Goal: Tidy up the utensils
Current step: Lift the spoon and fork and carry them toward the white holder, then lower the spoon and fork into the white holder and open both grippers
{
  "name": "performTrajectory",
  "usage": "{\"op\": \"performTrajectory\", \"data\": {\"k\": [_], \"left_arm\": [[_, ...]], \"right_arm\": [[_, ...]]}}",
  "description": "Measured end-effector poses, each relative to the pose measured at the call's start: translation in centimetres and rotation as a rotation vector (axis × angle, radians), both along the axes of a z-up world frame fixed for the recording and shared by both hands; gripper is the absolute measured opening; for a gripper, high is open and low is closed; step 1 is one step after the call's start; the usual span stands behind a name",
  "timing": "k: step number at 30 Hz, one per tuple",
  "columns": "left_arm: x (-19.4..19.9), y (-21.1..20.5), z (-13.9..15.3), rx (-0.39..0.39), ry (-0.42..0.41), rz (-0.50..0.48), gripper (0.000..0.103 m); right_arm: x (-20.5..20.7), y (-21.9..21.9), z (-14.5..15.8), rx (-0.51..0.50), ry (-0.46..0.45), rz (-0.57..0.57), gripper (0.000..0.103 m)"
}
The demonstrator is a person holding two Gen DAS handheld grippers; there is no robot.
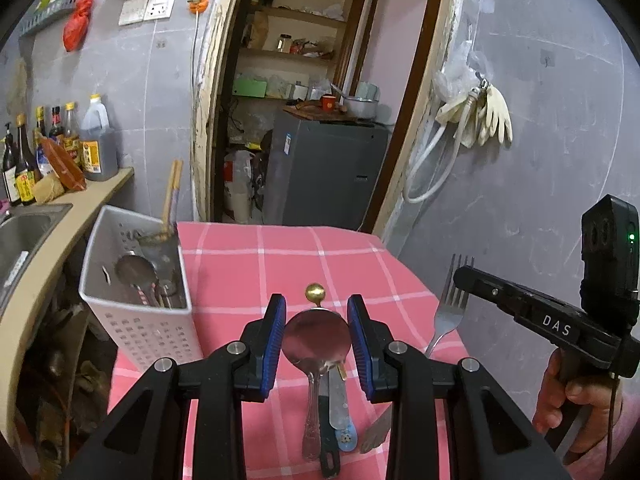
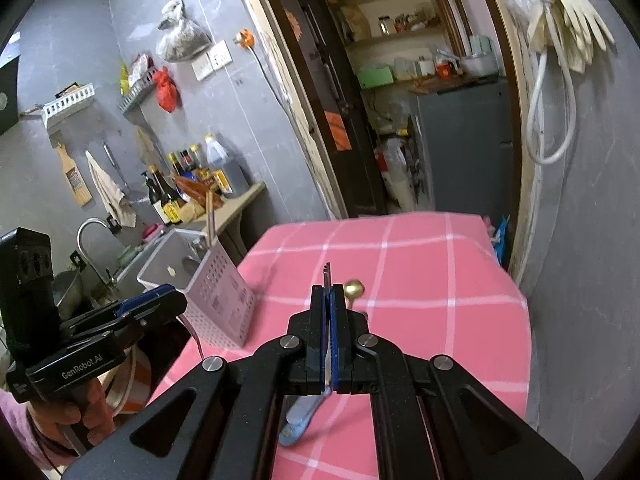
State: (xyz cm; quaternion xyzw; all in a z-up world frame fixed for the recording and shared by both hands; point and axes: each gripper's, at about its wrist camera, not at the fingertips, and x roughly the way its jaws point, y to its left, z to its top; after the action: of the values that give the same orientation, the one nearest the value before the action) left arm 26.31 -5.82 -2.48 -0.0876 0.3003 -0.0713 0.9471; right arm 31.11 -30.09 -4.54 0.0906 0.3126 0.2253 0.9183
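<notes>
We read "DAS" in white letters on the black body of the right gripper, at the right edge of the left wrist view. "GenRobot.AI" stands on the left gripper, lower left of the right wrist view. The bottle labels stay illegible.

Utensil holder left on table — spoon right.

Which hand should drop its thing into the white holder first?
Left, probably. The left gripper, holding the spoon, is right beside the white holder; the right gripper with the fork is farther off to the side.
</notes>
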Motion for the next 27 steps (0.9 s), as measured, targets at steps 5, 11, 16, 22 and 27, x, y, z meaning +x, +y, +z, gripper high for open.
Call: {"op": "performTrajectory", "data": {"k": [5,11,16,22,27], "left_arm": [[0.2,0.7,1.7,0.02,-0.013,0.01,0.03],[0.8,1.6,3.5,0.029,-0.025,0.028,0.03],[1.5,2.4,5.4,0.037,-0.046,0.039,0.03],[2.3,3.7,8.0,0.041,-0.081,0.054,0.03],[3.1,4.9,10.3,0.047,-0.113,0.071,0.03]], "right_arm": [[0.3,1.1,2.2,-0.004,-0.054,0.017,0.002],[1.0,1.9,4.9,-0.014,-0.108,0.037,0.002],[1.5,2.4,7.4,-0.026,-0.164,0.044,0.002],[2.3,4.0,10.2,-0.015,-0.223,0.057,0.002],[3.1,5.9,12.1,-0.01,-0.274,0.082,0.002]]}}
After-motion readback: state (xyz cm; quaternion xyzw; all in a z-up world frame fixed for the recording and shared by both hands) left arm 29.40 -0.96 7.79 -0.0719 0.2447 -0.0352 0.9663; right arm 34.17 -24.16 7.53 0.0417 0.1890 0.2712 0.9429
